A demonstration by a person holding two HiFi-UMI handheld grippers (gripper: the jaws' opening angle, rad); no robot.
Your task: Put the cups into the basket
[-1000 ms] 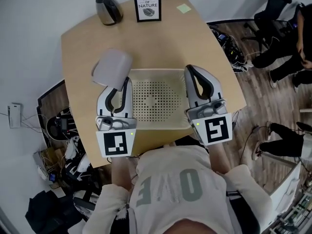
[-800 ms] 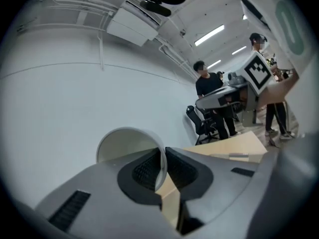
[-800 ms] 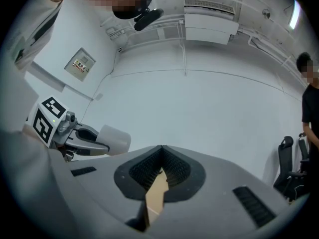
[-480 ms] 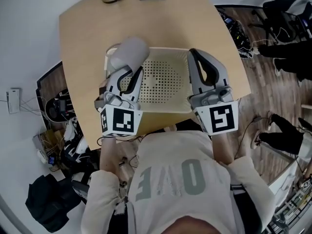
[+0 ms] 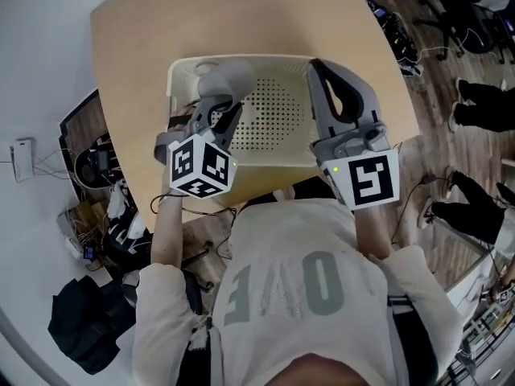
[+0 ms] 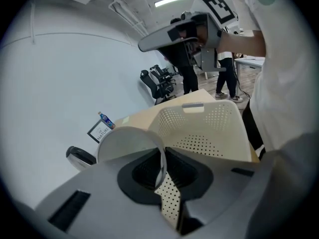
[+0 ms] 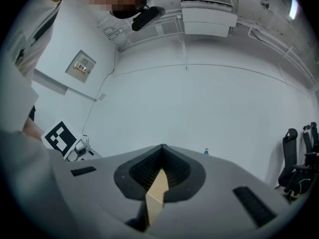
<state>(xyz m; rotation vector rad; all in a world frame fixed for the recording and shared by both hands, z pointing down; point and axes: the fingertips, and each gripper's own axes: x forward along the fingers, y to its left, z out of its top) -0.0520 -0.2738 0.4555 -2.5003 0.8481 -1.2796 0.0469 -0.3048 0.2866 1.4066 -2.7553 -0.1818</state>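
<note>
A cream perforated basket (image 5: 273,147) stands on the wooden table (image 5: 129,47). My left gripper (image 5: 219,103) is shut on the rim of a grey cup (image 5: 228,79), which it holds tilted over the basket's left part. In the left gripper view the cup (image 6: 127,143) fills the space ahead of that gripper (image 6: 162,157), with its wall pinched between the jaws and the basket (image 6: 212,126) beyond. My right gripper (image 5: 319,71) hangs over the basket's right side, shut and holding nothing. The right gripper view shows the gripper (image 7: 162,151) pointing at a white wall.
A dark kettle (image 6: 79,156), a framed picture (image 6: 99,132) and a small bottle (image 6: 104,119) stand at the table's far end. Office chairs and people's legs (image 5: 483,103) are to the right. Cables and bags (image 5: 100,232) lie on the floor to the left.
My left gripper has carried the cup from the table left of the basket to over the basket's left part and tilted it. The right gripper has stayed shut at the basket's right side.
</note>
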